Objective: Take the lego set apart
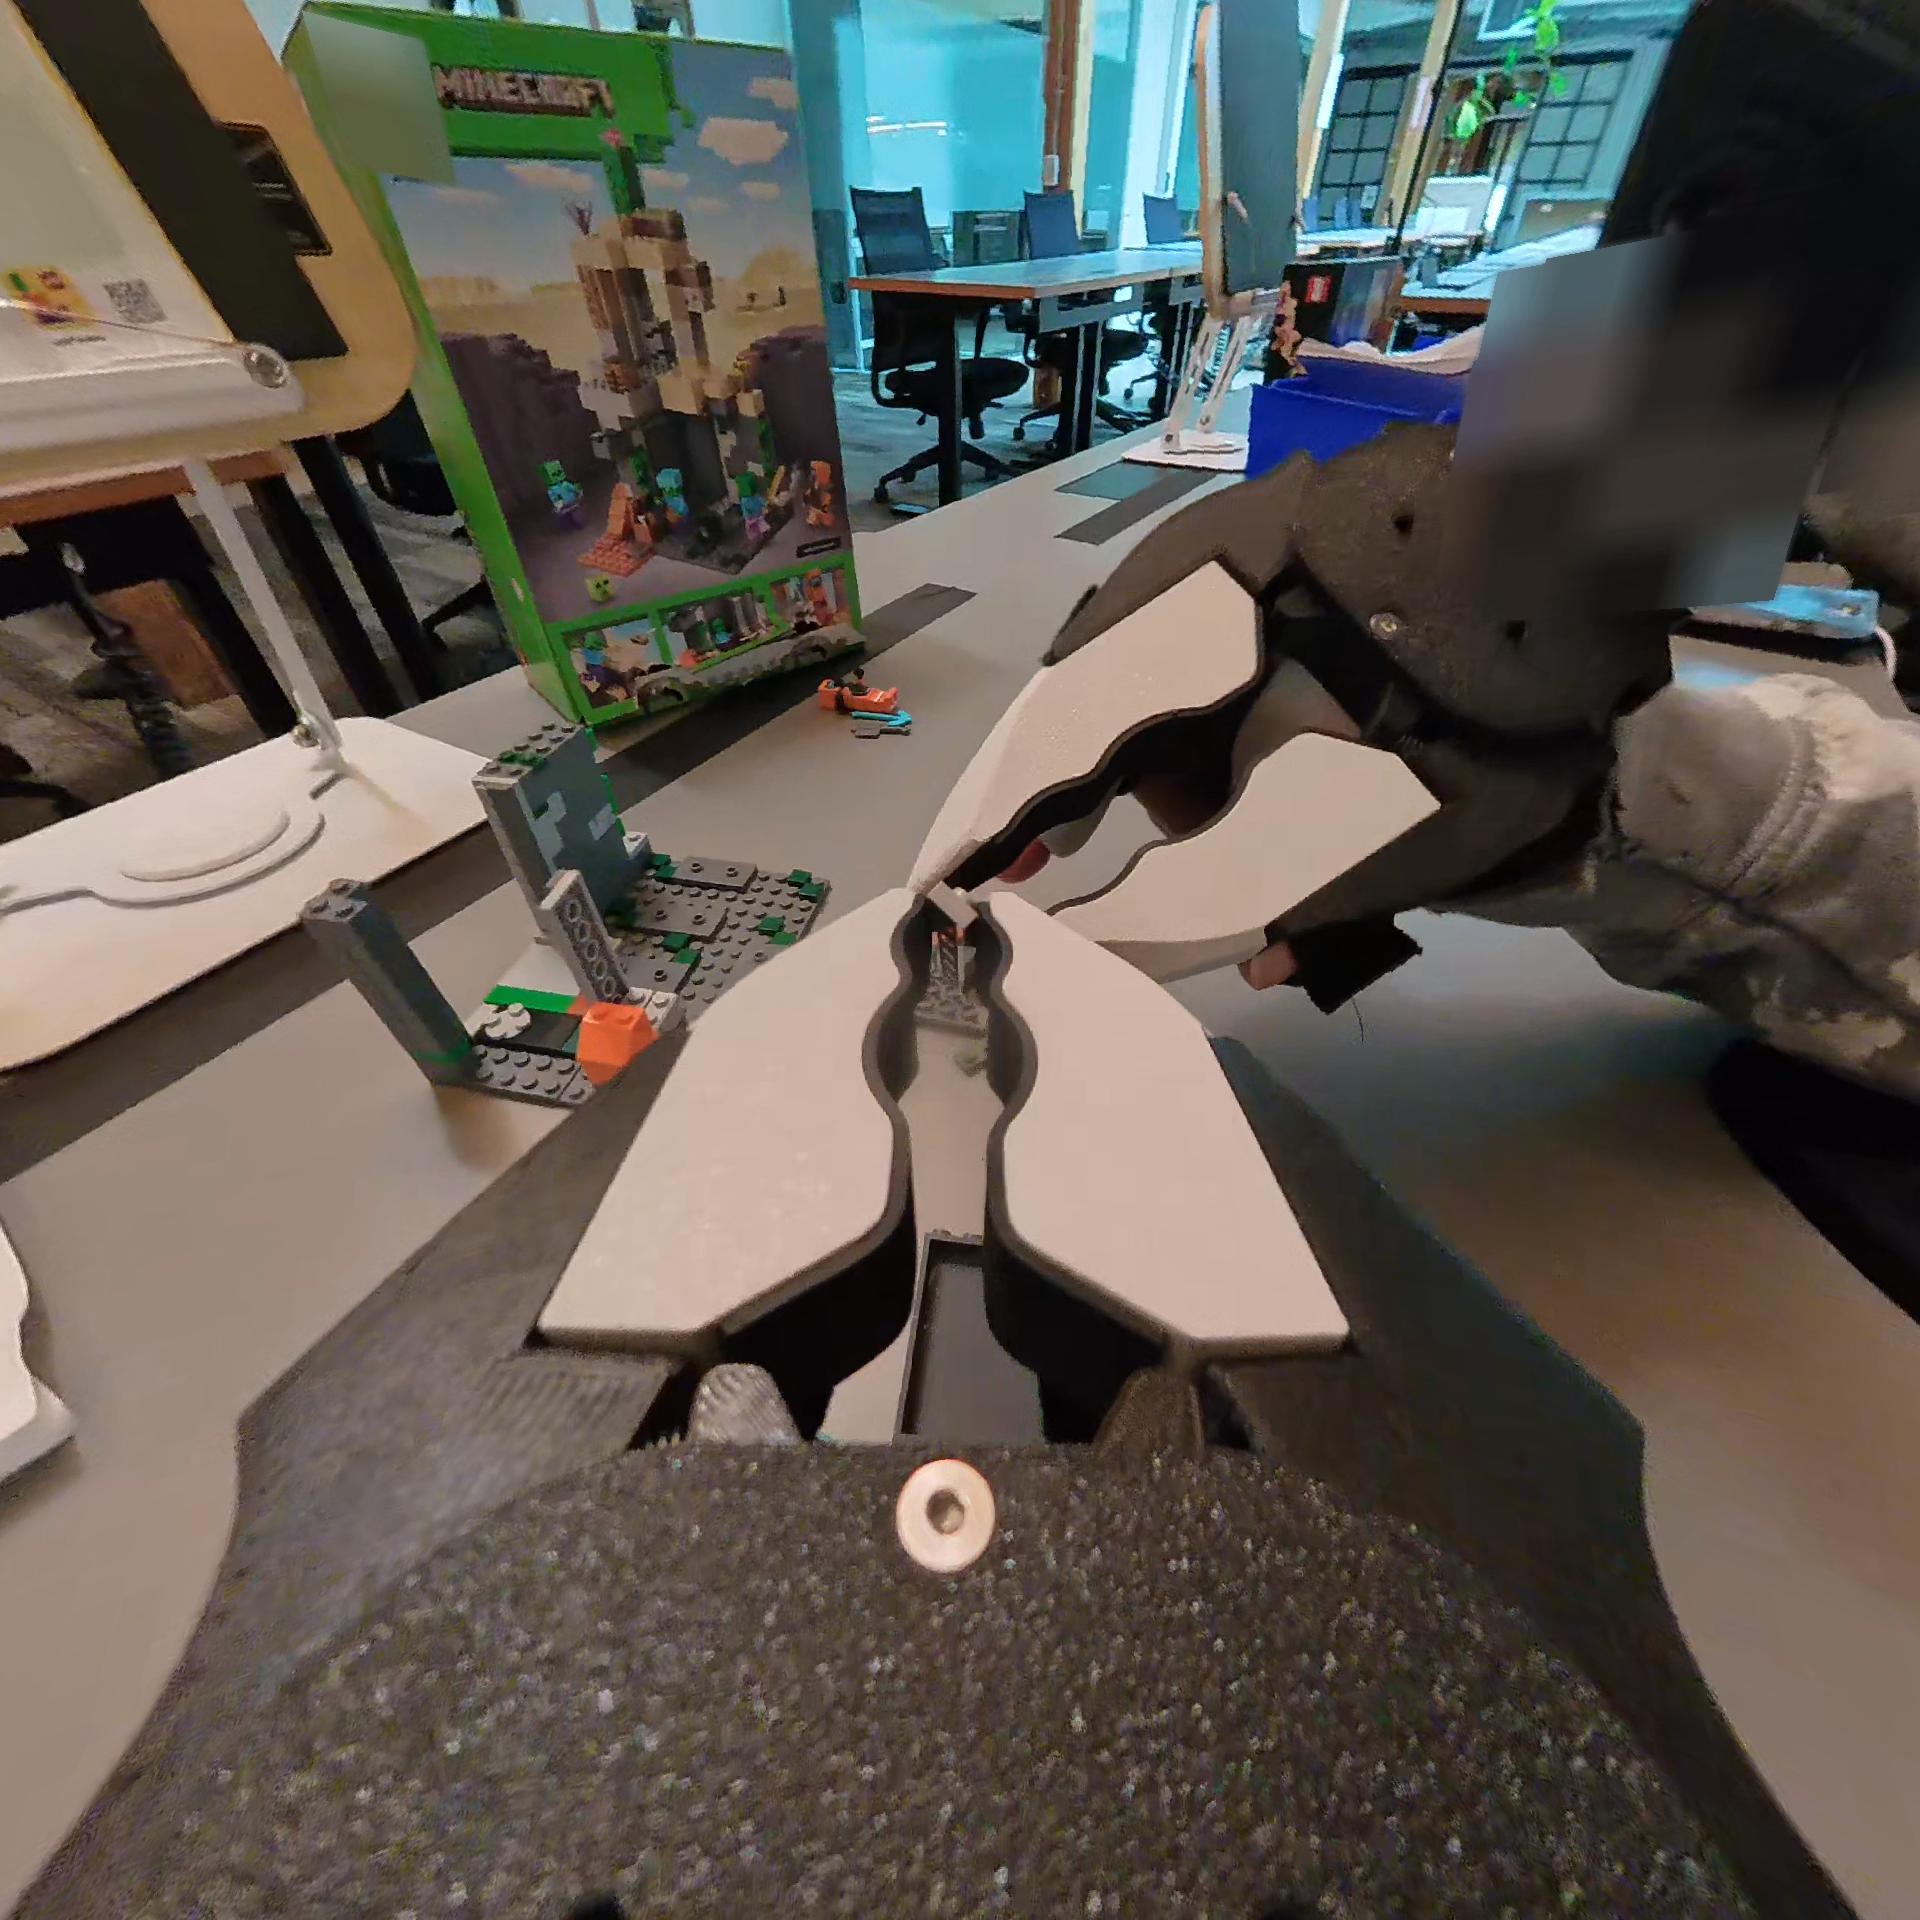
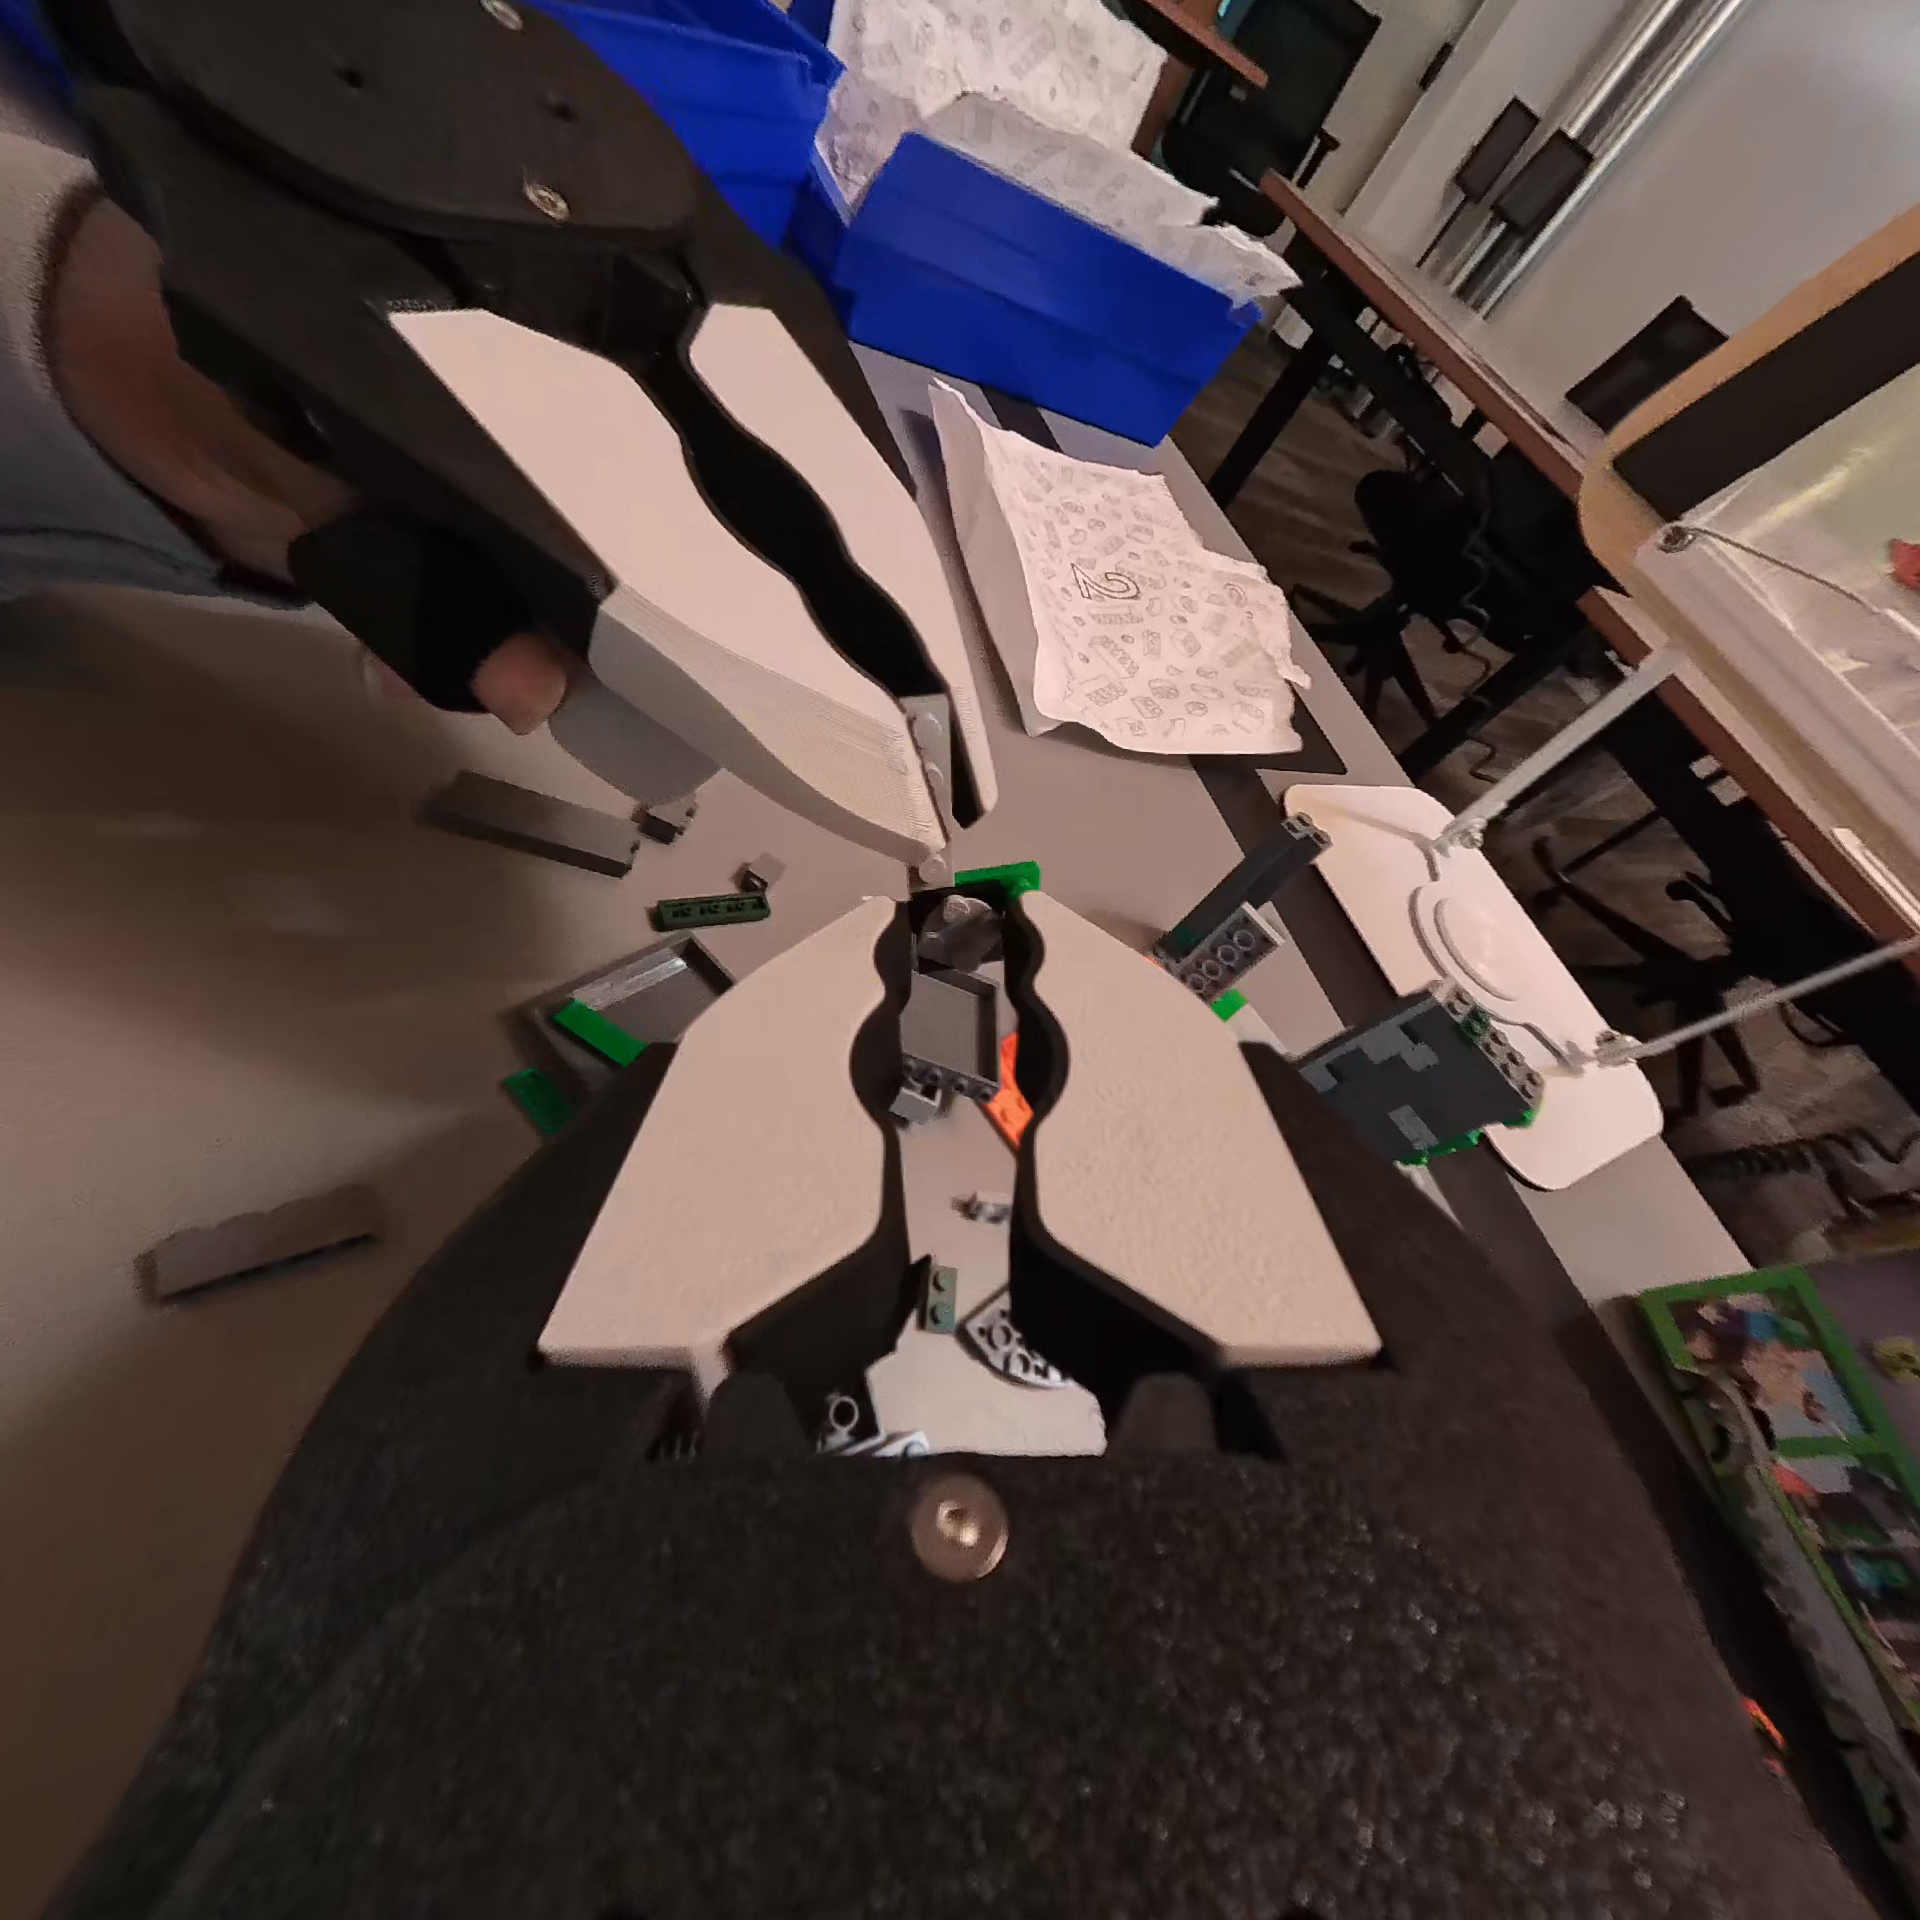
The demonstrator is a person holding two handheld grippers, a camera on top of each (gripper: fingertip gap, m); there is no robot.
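Note:
Both grippers meet tip to tip over the grey table (image 1: 1403, 1195). My left gripper (image 1: 945, 902) is shut on a small light grey lego plate (image 1: 958, 908); in the right wrist view that plate (image 2: 925, 753) sits between its fingers at upper left. My right gripper (image 2: 954, 902) is closed on a small dark grey piece (image 2: 951, 930) joined to that plate; in the left wrist view it (image 1: 940, 883) comes in from the right. The lego base with a grey wall (image 1: 582, 831), a pillar (image 1: 384, 977) and an orange block (image 1: 613, 1039) stands to the left.
The green lego box (image 1: 623, 416) stands behind the build, small orange pieces (image 1: 862, 707) beside it. Loose bricks lie on the table: a dark long one (image 2: 530, 821), a green plate (image 2: 712, 911), a grey one (image 2: 260, 1257). Blue bins (image 2: 1039, 270) and a printed paper bag (image 2: 1132, 603) sit farther off. The tips of both grippers are at nearly the same place. My right gripper's tips are some 12 centimetres from the orange block (image 1: 613, 1039). Between my right fingertips and the pillar (image 1: 384, 977) there is roughly 15 centimetres.

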